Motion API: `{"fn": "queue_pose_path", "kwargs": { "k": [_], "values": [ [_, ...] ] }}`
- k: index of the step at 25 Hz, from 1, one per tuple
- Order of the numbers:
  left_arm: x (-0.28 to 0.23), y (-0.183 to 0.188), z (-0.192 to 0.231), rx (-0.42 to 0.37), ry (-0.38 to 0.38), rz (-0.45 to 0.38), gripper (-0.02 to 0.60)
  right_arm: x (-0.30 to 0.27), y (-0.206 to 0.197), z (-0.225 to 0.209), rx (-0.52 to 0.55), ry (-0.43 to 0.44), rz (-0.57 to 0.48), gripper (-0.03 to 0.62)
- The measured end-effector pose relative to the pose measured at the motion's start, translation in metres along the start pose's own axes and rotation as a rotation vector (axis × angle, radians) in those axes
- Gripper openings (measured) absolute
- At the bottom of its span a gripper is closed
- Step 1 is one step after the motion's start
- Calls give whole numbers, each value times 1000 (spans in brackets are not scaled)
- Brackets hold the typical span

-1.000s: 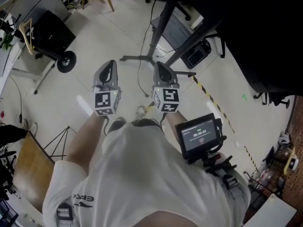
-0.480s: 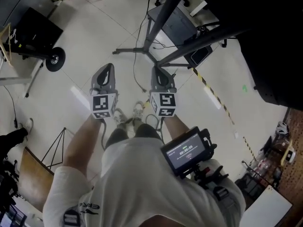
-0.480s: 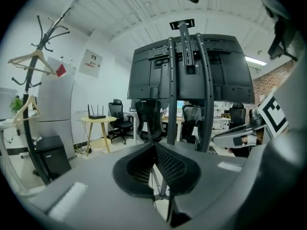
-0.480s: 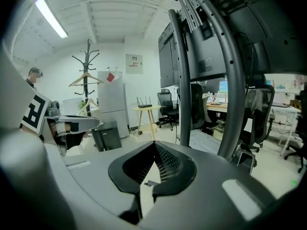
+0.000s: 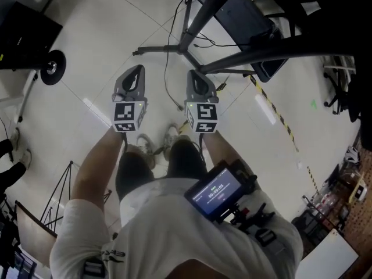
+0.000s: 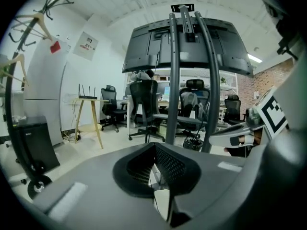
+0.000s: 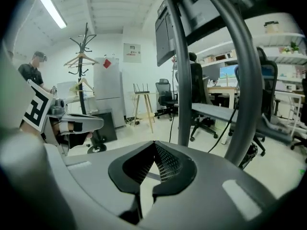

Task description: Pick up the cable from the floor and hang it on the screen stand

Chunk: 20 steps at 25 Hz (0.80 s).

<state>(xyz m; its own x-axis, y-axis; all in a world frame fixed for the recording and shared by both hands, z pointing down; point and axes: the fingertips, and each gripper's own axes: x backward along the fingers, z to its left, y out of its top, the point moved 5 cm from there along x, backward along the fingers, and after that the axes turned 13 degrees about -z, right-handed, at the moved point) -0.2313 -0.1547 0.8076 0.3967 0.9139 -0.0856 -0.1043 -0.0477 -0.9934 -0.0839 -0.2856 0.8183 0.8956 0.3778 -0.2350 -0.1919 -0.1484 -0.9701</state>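
A thin dark cable [image 5: 167,86] trails over the pale floor from the foot of the screen stand [image 5: 192,28] towards my shoes. It passes between my two grippers. The left gripper [image 5: 137,70] is held left of the cable, shut and empty. On the cable's right, my right gripper [image 5: 193,74] is also shut with nothing in it. Both point towards the stand's base. The stand's dark posts [image 6: 173,80] rise close ahead in the left gripper view, carrying the screen [image 6: 187,47] above. The posts [image 7: 181,80] also fill the right gripper view.
A black wheeled cart [image 5: 49,68] stands at the upper left and a dark case [image 5: 250,22] sits under the stand. Yellow-black tape [image 5: 273,109] crosses the floor on the right. Thin tripod legs [image 5: 64,190] stand lower left. Office chairs [image 6: 144,99] and a coat rack [image 7: 81,71] are farther off.
Both grippers have sunk towards the floor together, still shut. The stand's base and the cable now lie closer in front of them.
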Motion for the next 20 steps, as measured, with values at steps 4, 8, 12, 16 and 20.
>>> {"fn": "queue_pose_path", "kwargs": {
  "k": [4,8,12,16,20],
  "values": [
    [-20,-97,8,-6,-39,38,2,-25,-90,-9,-17,-2,20,14],
    [-40,-199,13,-25,-101,95,3,-49,-182,-21,-27,-9,31,14],
    [-61,-290,12,-30,-185,131,3,-72,-273,-29,-46,3,61,14],
    [-77,-379,11,-33,-298,193,3,-97,-356,-32,-57,25,108,14],
    [-88,-441,4,-31,-372,243,3,-107,-413,-32,-55,36,144,14]
  ]
}}
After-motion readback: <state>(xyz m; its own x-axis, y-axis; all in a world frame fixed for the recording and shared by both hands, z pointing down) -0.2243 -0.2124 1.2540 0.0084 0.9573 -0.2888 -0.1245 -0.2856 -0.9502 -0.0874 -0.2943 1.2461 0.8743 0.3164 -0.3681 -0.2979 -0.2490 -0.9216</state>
